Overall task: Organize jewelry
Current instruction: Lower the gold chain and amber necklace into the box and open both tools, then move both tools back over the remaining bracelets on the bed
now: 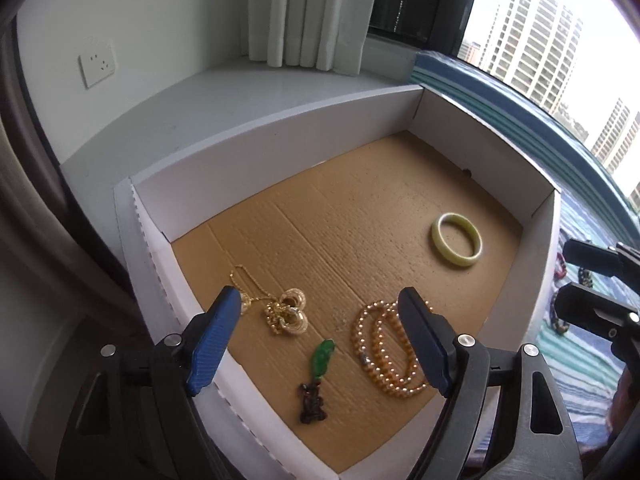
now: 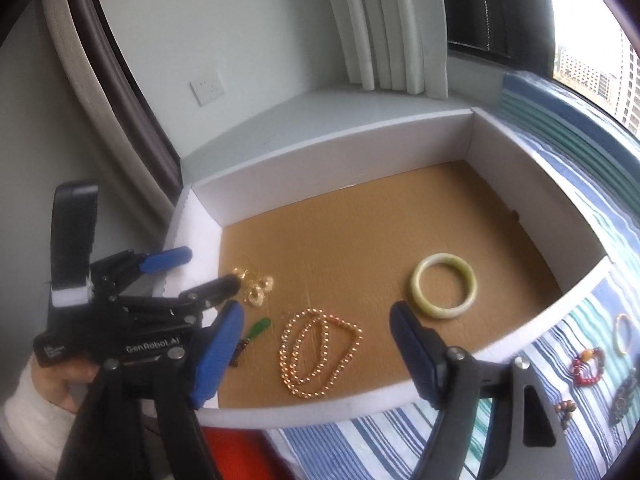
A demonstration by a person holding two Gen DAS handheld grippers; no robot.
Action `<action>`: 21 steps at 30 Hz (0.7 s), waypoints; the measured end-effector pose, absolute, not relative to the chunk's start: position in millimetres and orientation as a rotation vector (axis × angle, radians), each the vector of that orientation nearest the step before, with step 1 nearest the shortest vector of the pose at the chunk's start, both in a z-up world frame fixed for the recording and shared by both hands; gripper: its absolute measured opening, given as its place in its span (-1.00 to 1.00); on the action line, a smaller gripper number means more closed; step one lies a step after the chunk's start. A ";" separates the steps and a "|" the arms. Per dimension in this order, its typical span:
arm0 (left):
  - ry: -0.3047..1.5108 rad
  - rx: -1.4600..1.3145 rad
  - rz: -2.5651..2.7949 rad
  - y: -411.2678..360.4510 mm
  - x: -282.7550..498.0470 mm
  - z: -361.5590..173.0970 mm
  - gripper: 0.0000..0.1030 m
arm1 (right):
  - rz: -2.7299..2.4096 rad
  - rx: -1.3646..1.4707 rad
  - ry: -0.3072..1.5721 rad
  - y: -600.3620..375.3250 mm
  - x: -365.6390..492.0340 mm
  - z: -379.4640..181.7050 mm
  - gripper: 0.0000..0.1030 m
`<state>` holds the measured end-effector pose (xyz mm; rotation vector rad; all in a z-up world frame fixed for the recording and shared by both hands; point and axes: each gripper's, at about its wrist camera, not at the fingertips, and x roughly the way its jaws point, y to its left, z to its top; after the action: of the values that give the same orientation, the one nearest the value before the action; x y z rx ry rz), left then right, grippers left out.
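Loose bracelets (image 2: 588,368) beside white box (image 2: 340,148)

Light: soft daylight from the window (image 1: 532,32) at about two o'clock in both views.
Glare: sky and towers outside are washed out.
Shadows: faint and soft inside the box (image 1: 280,136).
Distortion: strong fisheye bending, dark vignette at the corners.
Blur: right wrist view softer, hazy toward nine o'clock.
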<state>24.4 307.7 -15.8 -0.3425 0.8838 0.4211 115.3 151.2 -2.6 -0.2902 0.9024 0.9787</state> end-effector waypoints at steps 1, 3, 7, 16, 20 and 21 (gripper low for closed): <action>0.872 -0.335 0.414 300.9 23.5 -12.9 0.59 | 0.961 -0.295 0.881 144.4 118.4 -3.9 0.50; 0.855 -0.315 0.390 283.2 23.2 -6.9 0.64 | 0.921 -0.306 0.850 121.3 118.9 -6.7 0.50; 0.825 -0.285 0.300 237.8 23.8 3.2 0.71 | 0.812 -0.304 0.832 62.0 120.9 -23.3 0.50; 0.844 -0.200 0.024 111.5 49.0 -13.0 0.86 | 0.407 -0.290 0.834 -99.0 121.1 -80.1 0.50; 0.893 -0.156 -0.060 59.0 67.8 -40.7 0.86 | 0.227 -0.235 0.839 -167.5 122.5 -94.5 0.50; 0.897 -0.149 -0.080 48.0 72.3 -47.9 0.86 | 0.193 -0.217 0.844 -183.0 121.4 -98.3 0.50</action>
<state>72.3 48.0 -47.9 -0.1485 0.8966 -0.0798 121.4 -183.0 -98.3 -0.2169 0.8435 0.1933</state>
